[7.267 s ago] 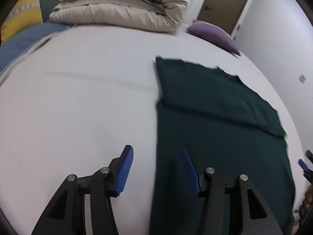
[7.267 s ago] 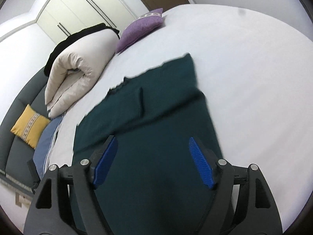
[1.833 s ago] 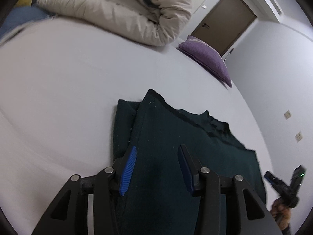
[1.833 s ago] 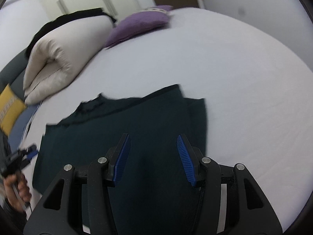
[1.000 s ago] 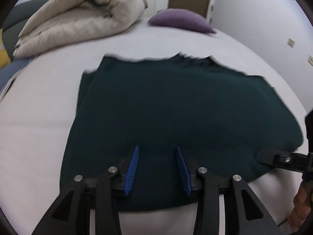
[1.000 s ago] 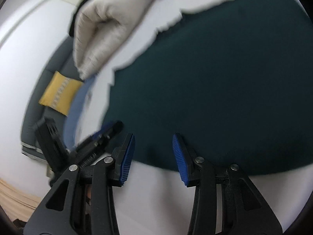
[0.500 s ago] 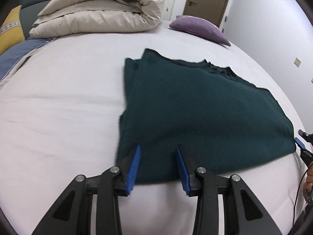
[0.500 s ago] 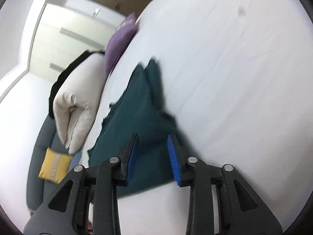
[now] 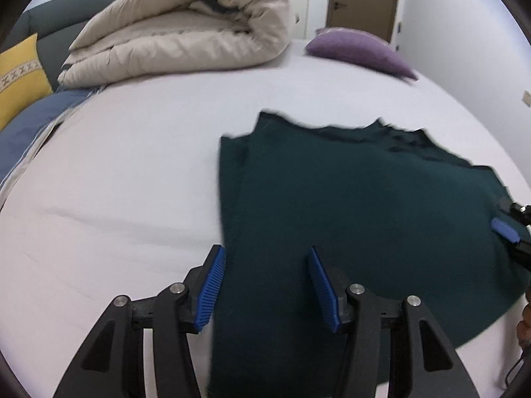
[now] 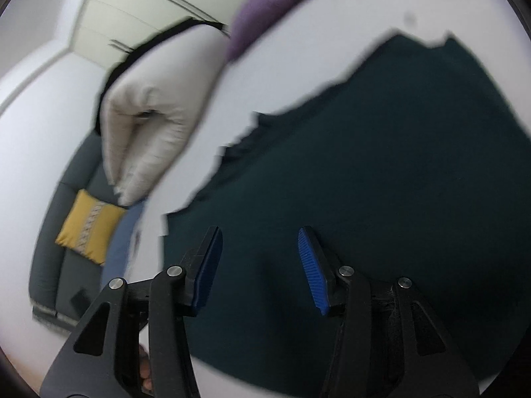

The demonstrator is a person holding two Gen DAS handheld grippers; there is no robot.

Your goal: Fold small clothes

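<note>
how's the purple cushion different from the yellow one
The purple cushion lies flat on the white bed, plain, near the door. The yellow cushion stands propped against the grey sofa and carries a pale patterned band. Both sit at the scene's far edge, clear of the green garment.

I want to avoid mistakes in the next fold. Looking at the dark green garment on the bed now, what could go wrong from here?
1. The folded dark green knit garment shows an offset layer along its left edge; pinching there might catch only one layer.
2. The left tongs and right tongs, jaws just opening and gripping nothing, hover over different edges; uneven lifting could skew the fold.
3. The smooth white bed sheet may be pinched too.
</note>
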